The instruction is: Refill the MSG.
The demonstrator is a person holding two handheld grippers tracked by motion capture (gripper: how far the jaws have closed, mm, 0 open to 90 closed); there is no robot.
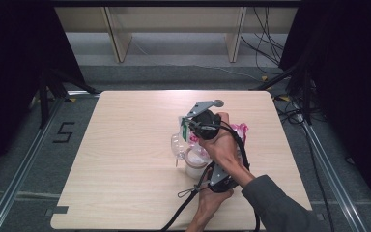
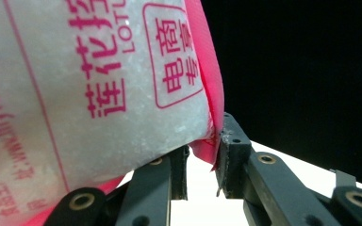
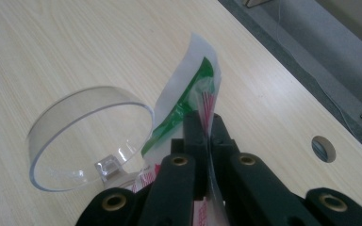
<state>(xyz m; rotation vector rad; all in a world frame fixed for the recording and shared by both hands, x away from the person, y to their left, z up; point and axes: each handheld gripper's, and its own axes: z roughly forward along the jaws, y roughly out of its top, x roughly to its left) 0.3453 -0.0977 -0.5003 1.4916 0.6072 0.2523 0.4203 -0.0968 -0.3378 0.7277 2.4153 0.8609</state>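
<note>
Where pink bag (image 2: 99, 89) bulges, white granules inside

Right claw (image 3: 208, 129) clamped shut, left claw (image 2: 202, 155) (narrowly parted)

A light wooden table (image 1: 125, 159) is set on grey carpet (image 1: 174, 72), flanked by black curtains (image 1: 9, 58); a floor mark "5" (image 1: 64, 132) and cables (image 1: 265, 43) are seen
</note>
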